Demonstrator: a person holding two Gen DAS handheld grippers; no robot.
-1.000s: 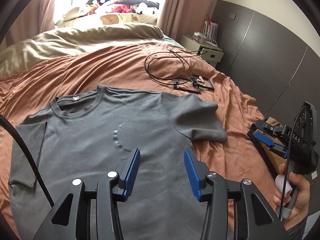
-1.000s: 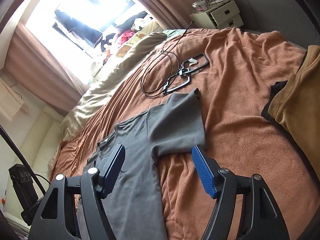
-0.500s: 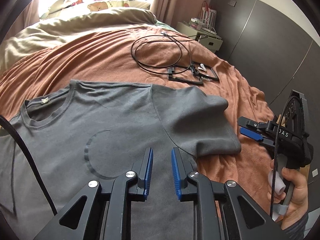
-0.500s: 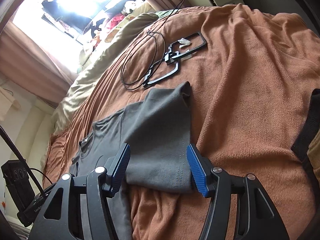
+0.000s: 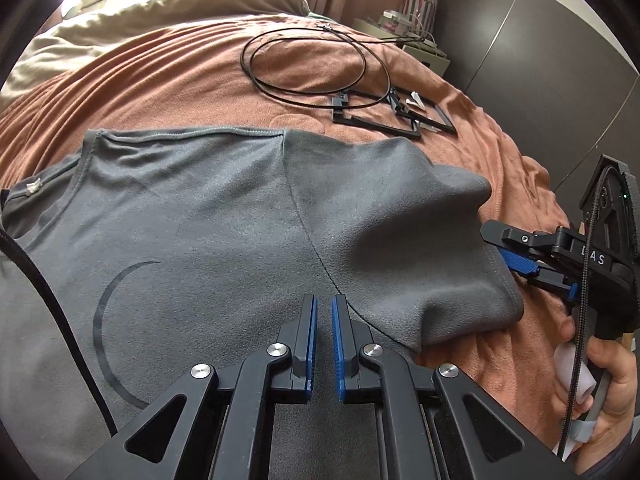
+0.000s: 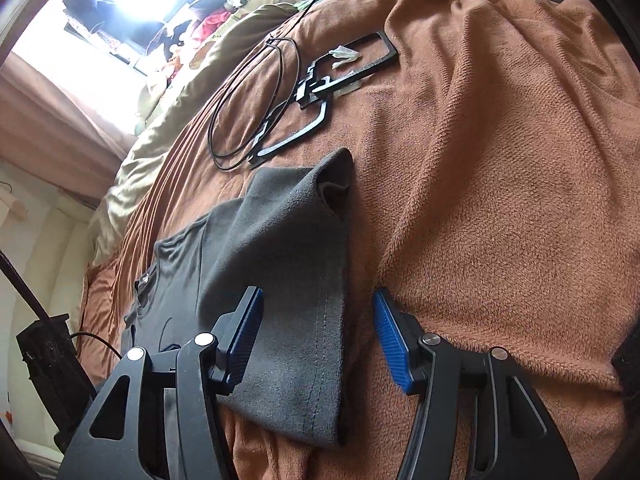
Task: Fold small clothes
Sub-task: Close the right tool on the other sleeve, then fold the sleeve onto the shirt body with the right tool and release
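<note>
- Left tongs [image 5: 324, 308]: blue pads just closed to a narrow slit over the grey T-shirt [image 5: 200, 232] chest; pinch of cloth not discernible.
- Right tongs [image 6: 318, 332]: half-wide, closing, straddling the sleeve [image 6: 296, 280] hem; pads not pressing.
- Shirt flat on the bed [image 6: 500, 200]; cable [image 5: 304, 64] at 12 o'clock.

Right gripper [image 5: 516, 256] body: white letters, "AS" legible, first letter obscured.

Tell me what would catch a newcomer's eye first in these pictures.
A grey T-shirt lies spread on the rust-orange blanket. The right gripper straddles its sleeve, jaws just closing but off the cloth, while the left gripper sits nearly shut over the chest. Beyond lie a black cable loop and black frames.
</note>
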